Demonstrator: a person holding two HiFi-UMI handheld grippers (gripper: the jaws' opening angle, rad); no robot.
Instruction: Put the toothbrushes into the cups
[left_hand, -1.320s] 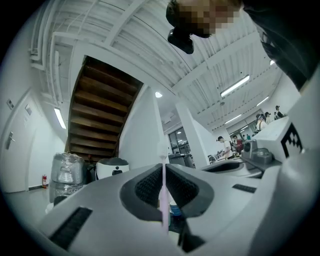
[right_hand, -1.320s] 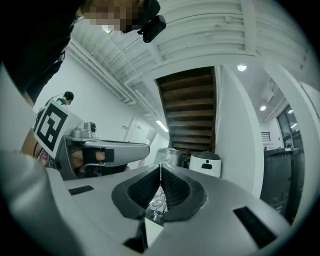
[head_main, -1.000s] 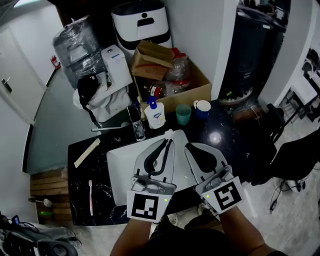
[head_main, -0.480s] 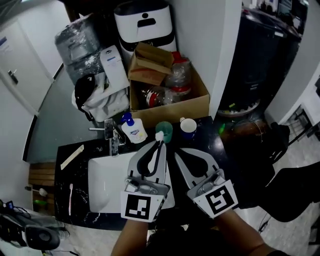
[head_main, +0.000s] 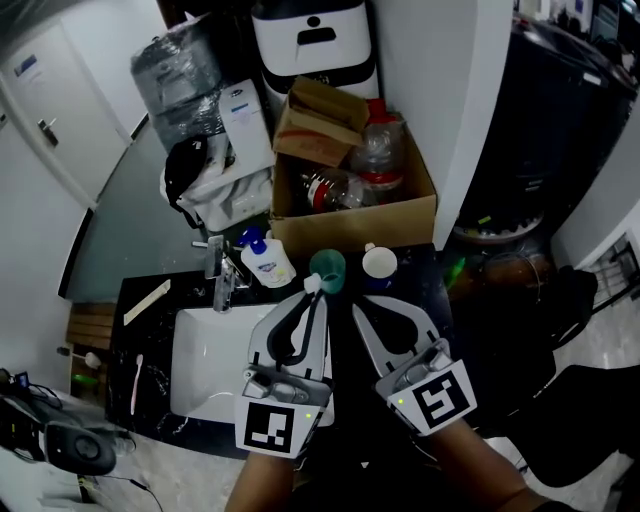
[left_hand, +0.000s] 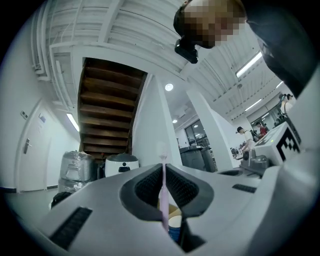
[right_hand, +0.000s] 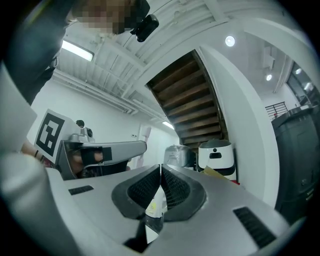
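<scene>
My left gripper (head_main: 319, 296) is shut on a pale pink toothbrush (left_hand: 163, 187), which stands upright between the jaws. Its white bristle head (head_main: 311, 285) pokes out just short of the green cup (head_main: 327, 268). A white cup with a blue body (head_main: 379, 262) stands right of the green one. Beside the left gripper, my right gripper (head_main: 358, 305) is shut with nothing in it, and in the right gripper view its jaws (right_hand: 160, 167) meet tightly. A second pink toothbrush (head_main: 136, 370) lies on the black counter at the far left.
A white sink (head_main: 200, 365) is set in the black counter, with a faucet (head_main: 217, 272) and a soap bottle (head_main: 265, 262) behind it. An open cardboard box (head_main: 355, 195) full of bottles stands behind the cups. A pale stick (head_main: 146, 301) lies at the counter's left.
Both grippers have moved from over the basin to its right rim, close to the cups. The toothbrush has stayed in the left jaws, and the right jaws have stayed shut.
</scene>
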